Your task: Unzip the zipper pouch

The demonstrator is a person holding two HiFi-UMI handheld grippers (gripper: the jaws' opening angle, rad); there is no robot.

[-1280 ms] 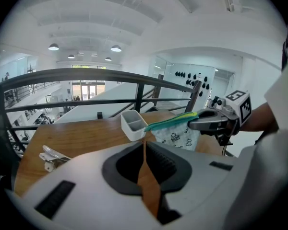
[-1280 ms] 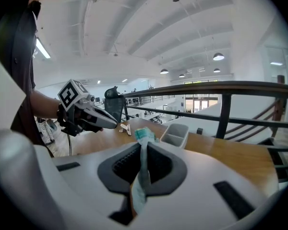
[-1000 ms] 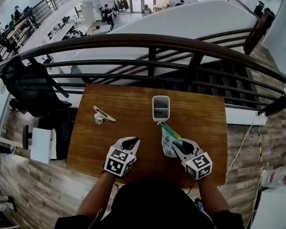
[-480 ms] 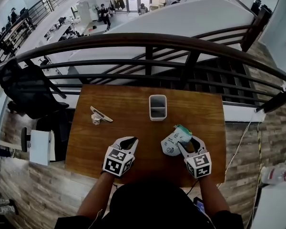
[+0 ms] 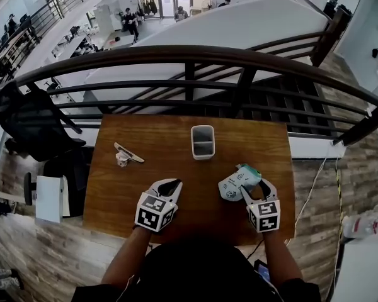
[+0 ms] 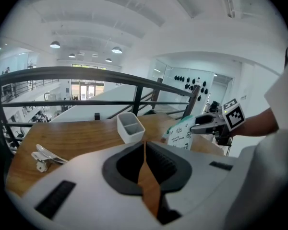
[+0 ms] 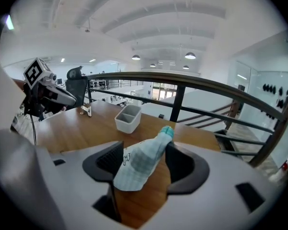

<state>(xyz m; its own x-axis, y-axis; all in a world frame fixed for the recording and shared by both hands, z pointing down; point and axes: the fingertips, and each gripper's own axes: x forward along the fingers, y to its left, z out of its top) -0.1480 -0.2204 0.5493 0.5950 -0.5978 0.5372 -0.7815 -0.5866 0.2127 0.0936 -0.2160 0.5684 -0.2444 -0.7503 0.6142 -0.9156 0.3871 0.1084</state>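
One zipper pouch [image 7: 139,166] lies between the just-opening jaws of the right gripper [image 5: 252,185].

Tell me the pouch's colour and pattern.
The pouch is pale mint check, teal end; best in right gripper view.

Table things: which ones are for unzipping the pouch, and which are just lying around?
For the job: zipper pouch; right tongs, just opened wider with the pouch between them; left tongs, shut and empty.
Just lying about: white two-part bin; metal clip.
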